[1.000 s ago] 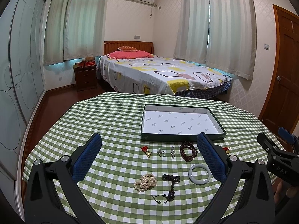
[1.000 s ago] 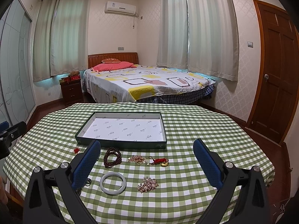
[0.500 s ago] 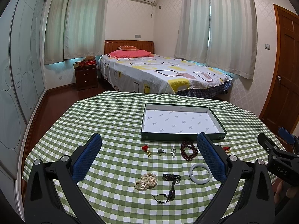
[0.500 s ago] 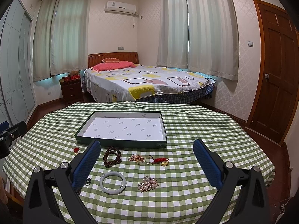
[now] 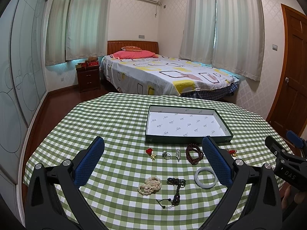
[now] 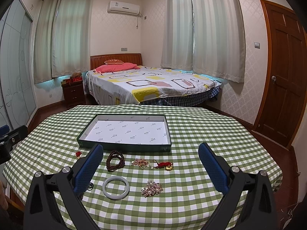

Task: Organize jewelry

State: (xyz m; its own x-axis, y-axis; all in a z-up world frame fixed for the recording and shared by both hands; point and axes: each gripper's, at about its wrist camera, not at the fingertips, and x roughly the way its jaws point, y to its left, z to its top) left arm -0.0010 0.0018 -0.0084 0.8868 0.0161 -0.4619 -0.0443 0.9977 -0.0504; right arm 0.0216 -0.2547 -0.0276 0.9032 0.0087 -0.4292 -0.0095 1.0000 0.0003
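Left gripper (image 5: 152,159) fingers spread wide, grasping nothing, hovering above the surface (image 5: 115,126). Between its fingers: pearl strand (image 5: 150,186), black cord necklace (image 5: 175,190), and beyond them a red-gold charm (image 5: 150,153), ring (image 5: 166,154), small crystal piece (image 5: 178,154). Wooden bead bracelet (image 5: 194,153) sits just inside the right finger (image 5: 216,163), jade bangle (image 5: 205,177) partly behind it.

Right gripper (image 6: 150,164) fingers also released wide, holding nothing. Between them: bangle (image 6: 115,187) and pearl brooch (image 6: 152,188) nearest, then bead bracelet (image 6: 115,161), gold chain pile (image 6: 141,163), red knot with gold pendant (image 6: 164,165).

Green tray (image 6: 124,147) lies past both finger pairs, white liner bare; all jewelry is on the near side of it, outside. Bed (image 6: 149,84) beyond the surface.
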